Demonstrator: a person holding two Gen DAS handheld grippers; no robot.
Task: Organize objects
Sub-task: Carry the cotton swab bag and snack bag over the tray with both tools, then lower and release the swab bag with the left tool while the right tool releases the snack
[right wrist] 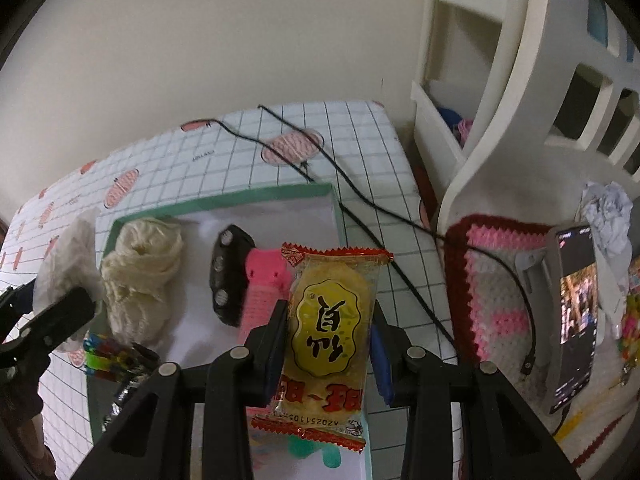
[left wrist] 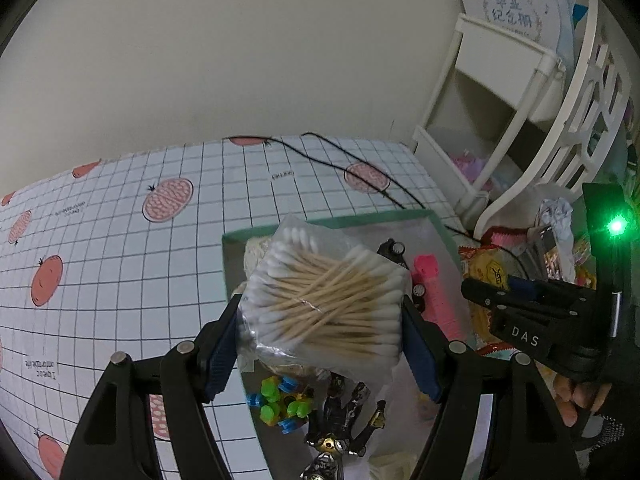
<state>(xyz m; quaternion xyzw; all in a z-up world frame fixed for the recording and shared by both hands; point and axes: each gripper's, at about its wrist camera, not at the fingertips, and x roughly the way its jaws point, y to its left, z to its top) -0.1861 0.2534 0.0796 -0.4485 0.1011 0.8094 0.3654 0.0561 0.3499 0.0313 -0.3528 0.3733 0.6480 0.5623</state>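
My left hand-held gripper is pinching a clear bag of cotton swabs between its blue pads, one pad on each side of the bag. The swabs inside lie roughly across the gap, their wooden sticks running from one finger toward the other and slightly fanned, with white tips bunched at both ends. The bag hangs above the green-rimmed tray, which sits directly ahead of and below this hand-held gripper on the checked table.

My right hand-held gripper is pinching a snack packet, yellow with red crimped ends. Its long axis runs straight forward along the fingers, one red end pointing away from me and the other back toward my hand. The packet is held over the near part of the same tray.

Ahead of the right hand-held gripper, inside the tray, lie a cream yarn bundle to the left, a black oval piece with silver studs and a pink crocheted toy just beside it. Below the swab bag I see coloured plastic pegs and a dark metallic figure. To the right of the right hand-held gripper, a phone stands on a crocheted mat.
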